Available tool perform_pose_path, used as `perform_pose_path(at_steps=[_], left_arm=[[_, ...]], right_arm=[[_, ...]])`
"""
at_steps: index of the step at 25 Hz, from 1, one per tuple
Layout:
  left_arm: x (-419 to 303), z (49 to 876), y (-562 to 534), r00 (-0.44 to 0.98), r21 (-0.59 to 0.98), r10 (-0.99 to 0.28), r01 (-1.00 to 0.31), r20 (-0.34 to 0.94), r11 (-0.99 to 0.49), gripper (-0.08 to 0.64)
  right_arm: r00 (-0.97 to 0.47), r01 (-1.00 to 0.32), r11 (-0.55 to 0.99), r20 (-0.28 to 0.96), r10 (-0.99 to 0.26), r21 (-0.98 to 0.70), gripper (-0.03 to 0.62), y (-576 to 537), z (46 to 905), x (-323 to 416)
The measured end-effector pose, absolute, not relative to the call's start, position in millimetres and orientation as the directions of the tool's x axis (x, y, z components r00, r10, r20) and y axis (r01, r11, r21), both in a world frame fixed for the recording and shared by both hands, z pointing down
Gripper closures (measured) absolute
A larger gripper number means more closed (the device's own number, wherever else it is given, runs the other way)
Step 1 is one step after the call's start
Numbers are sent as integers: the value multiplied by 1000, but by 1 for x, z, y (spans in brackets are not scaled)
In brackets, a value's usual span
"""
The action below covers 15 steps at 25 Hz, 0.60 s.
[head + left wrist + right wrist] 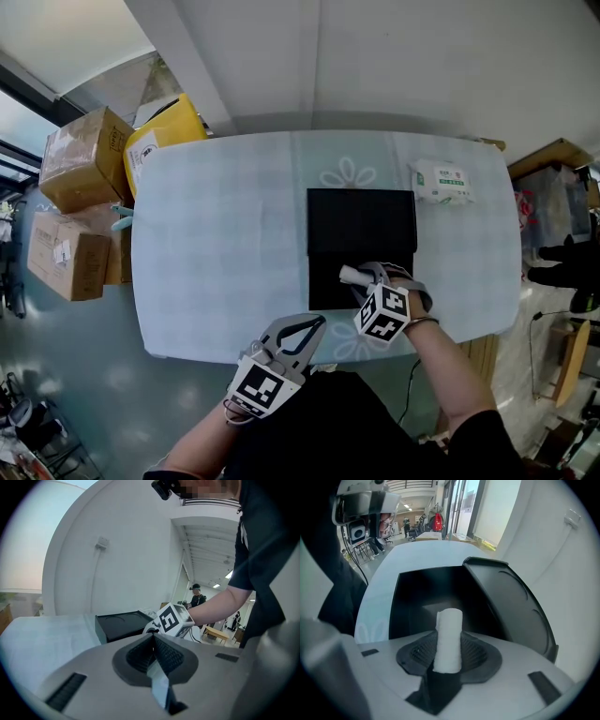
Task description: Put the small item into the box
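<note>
A small white roll (448, 639) stands clamped between the jaws of my right gripper (448, 656), its end (351, 275) poking out over the open black box (330, 279). The box's lid (361, 219) lies flipped back on the far side, and in the right gripper view it rises at the right as a curved black lid (511, 606) beside the dark box interior (426, 604). My left gripper (298, 334) hovers shut and empty near the table's front edge, left of the box. In the left gripper view the black box (119, 624) shows ahead, behind the right gripper's marker cube (172, 619).
A pale table (225, 234) with a flower print carries a white wipes pack (442, 181) at the back right. Cardboard boxes (82, 159) and a yellow bag (161, 133) stand on the floor at the left. A wooden shelf (562, 159) stands at the right.
</note>
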<state>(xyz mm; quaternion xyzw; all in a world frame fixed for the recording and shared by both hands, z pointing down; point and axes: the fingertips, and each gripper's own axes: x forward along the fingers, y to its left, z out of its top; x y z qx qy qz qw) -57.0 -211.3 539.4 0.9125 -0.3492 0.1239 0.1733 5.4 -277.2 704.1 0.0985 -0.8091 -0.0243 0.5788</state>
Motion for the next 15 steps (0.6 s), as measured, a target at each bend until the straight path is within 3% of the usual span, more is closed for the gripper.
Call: perform_pose_path(at_steps=[7, 15], left_arm=[[-52, 536, -207, 720, 227, -601, -686, 347, -691, 552], [-33, 516, -194, 722, 231, -609, -687, 329, -689, 551]], right_arm=[[-340, -146, 976, 919, -201, 160, 434, -277, 701, 6], [-446, -244, 941, 834, -324, 235, 410, -275, 654, 14]])
